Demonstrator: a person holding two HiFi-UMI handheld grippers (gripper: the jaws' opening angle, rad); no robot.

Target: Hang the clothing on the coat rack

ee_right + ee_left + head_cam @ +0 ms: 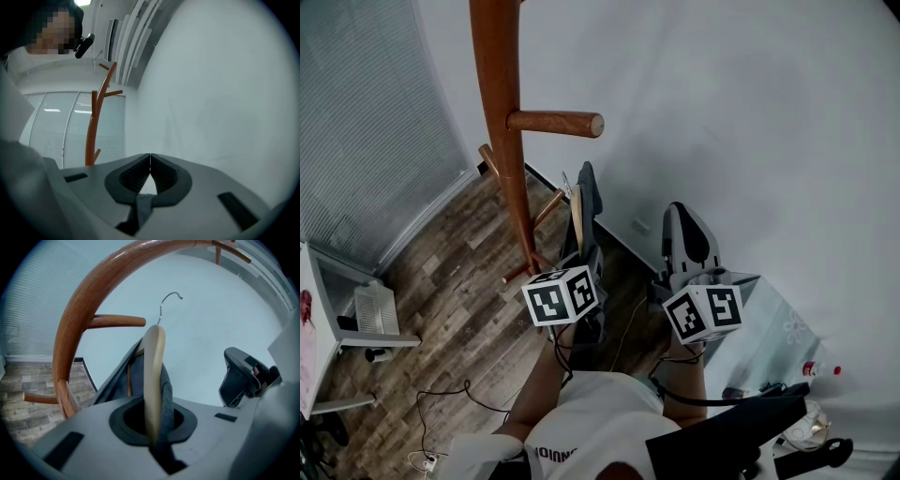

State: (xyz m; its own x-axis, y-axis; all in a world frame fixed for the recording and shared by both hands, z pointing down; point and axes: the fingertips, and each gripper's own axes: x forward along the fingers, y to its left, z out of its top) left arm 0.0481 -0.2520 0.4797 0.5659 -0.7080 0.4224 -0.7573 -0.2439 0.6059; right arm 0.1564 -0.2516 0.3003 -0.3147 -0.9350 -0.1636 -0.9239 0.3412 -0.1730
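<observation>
Clamped in the left tool (152, 427), hanger (153, 362) and dark clothing (166, 390) rise near the coat rack (75, 319); right tool (150, 161) closed, empty.

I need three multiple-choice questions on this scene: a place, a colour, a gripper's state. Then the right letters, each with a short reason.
1. Where is the hanger? A on a rack peg; B between the left gripper's jaws; C on the floor.
2. What colour is the coat rack? A white; B black; C reddish-brown.
3. How is the right gripper? A shut, empty; B wide open; C shut on the hanger.
Answers: 1 B, the jaws clamp it; 2 C, its wood is that colour; 3 A, its jaws meet with nothing between.
</observation>
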